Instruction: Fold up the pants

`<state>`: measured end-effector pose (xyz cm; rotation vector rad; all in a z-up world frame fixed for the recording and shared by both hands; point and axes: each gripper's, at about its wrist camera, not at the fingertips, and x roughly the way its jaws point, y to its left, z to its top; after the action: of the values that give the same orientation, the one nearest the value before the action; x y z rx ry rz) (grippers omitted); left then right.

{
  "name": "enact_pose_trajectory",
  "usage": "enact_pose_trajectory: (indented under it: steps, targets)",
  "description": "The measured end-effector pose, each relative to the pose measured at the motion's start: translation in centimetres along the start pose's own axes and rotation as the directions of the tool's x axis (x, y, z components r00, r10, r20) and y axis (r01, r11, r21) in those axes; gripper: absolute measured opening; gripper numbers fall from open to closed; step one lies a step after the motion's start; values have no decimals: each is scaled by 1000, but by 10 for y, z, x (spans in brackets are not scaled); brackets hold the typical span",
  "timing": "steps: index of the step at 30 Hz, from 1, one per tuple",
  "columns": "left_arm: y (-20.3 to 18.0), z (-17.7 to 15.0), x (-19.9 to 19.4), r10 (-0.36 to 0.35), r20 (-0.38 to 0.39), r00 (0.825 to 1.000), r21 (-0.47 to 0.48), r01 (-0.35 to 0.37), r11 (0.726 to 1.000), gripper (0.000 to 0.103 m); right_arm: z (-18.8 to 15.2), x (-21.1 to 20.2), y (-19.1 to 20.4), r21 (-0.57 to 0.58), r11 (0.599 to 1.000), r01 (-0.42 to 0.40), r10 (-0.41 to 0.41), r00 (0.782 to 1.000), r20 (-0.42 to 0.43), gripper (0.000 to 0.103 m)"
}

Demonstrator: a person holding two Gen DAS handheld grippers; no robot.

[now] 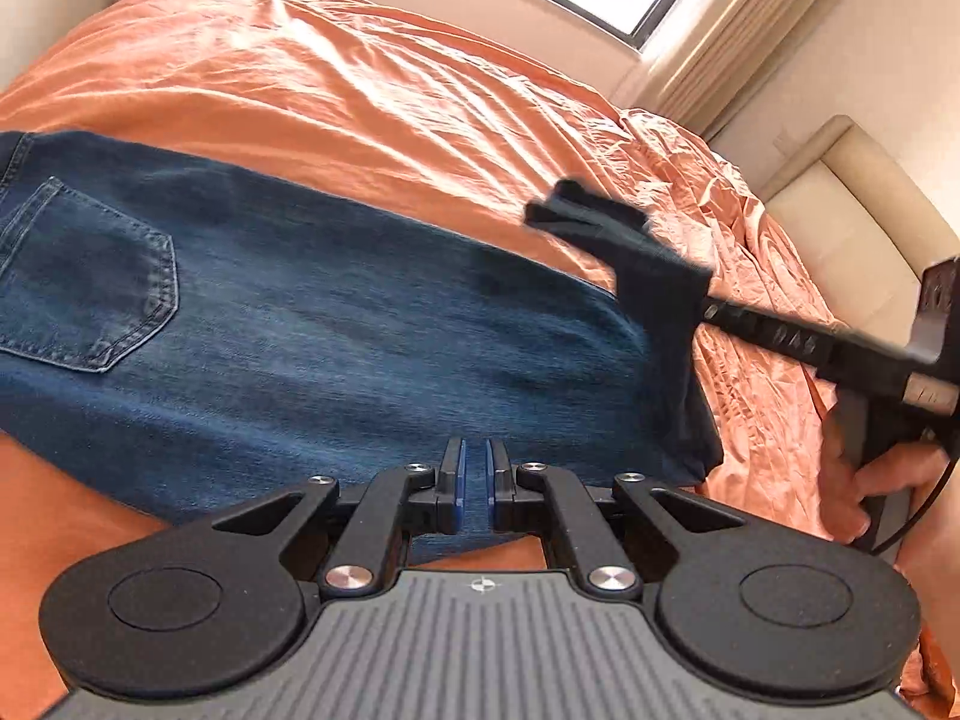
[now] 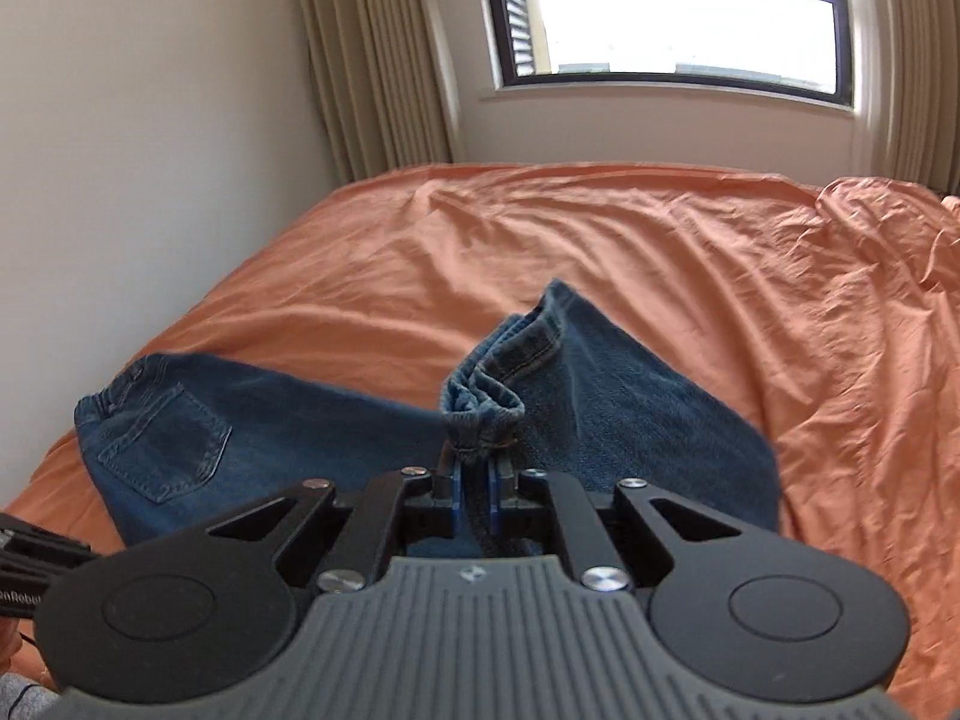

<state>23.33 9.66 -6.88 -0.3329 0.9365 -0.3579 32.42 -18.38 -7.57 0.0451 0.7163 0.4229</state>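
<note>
Denim filled the narrow gap between the blue pads of the left gripper [image 1: 474, 483], whose fingers were clamped on the near edge of the jeans [image 1: 312, 324]. In its view the jeans lay flat across the near side of the bed [image 1: 372, 90], back pocket [image 1: 84, 276] up and toward the left edge. The right gripper [image 2: 474, 480] was likewise clenched on denim, holding a bunched hem [image 2: 480, 402] lifted off the sheet, with the leg end standing up behind it. From the left wrist that gripper appeared blurred at the jeans' right end, with the person's hand [image 1: 876, 480] on its handle. From the right wrist the waistband and pocket lay at the bed's near left corner, close to the wall [image 2: 150, 120]. Beyond the wrinkled orange sheet stood curtains [image 2: 372, 60] and a window [image 2: 666, 24].
</note>
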Motion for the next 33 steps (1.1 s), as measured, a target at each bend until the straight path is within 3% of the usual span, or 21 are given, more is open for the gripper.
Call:
enact_pose_trajectory:
  steps: [4,6,8,11,13,16,20,25,32,33]
  targets:
    - [19,-1,1,-11,-9,1000,-23,11,1000,7,-52,50,27,-37,999,-24,18,989,-148,2]
    - [24,0,4,-25,-11,1000,-37,25,999,21,-67,61,31,-46,999,-19,10,983,-186,3]
    - [28,2,9,-54,-13,998,-59,53,997,26,-76,70,25,-29,999,-26,19,976,-215,4]
    - [31,8,20,-81,-15,997,-88,79,993,36,-71,77,12,20,998,-66,69,968,-240,17]
    - [32,14,29,-105,-10,994,-120,103,987,41,-67,75,8,58,993,-99,110,962,-251,32]
    - [32,25,46,-135,-3,991,-166,132,977,47,-55,61,0,76,989,-125,139,961,-239,42]
    - [30,42,76,-136,8,991,-209,134,969,48,-39,42,-25,72,994,-84,96,977,-191,52]
    - [34,58,119,-132,11,991,-266,130,955,50,-34,25,-81,70,997,40,-31,990,-137,52]
    - [48,69,165,-131,-4,991,-323,123,938,51,-49,1,-150,177,978,108,-97,993,-71,52]
    - [48,70,168,-121,-7,993,-319,113,941,43,-53,0,-157,180,976,119,-108,992,-66,52]
